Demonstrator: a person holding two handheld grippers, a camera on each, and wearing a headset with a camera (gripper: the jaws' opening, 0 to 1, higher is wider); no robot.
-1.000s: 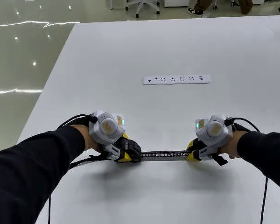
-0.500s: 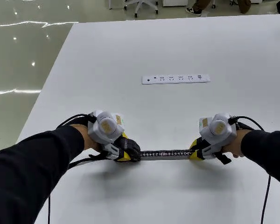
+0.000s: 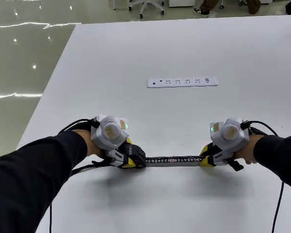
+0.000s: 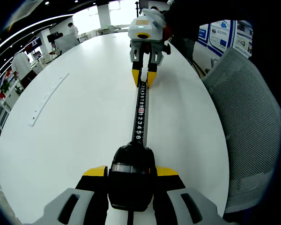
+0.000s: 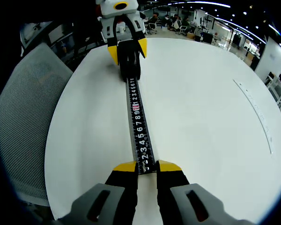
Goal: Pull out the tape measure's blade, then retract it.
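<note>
Blade partly drawn out, retraction not yet begun.
The left tongs [image 4: 131, 171] clamp the black tape measure case [image 4: 131, 183] on the white counter [image 3: 184, 43]. The right tongs [image 5: 147, 167] pinch the tip of the blade [image 5: 137, 122], nearly closed. A short numbered length lies flat between them. Probably more pulling is needed, then the return.

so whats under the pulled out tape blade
The white table lies under the blade, which runs from the case in the left gripper to the right gripper. Its tip is hidden between the right gripper's jaws; whether the blade touches the table can't be told.
</note>
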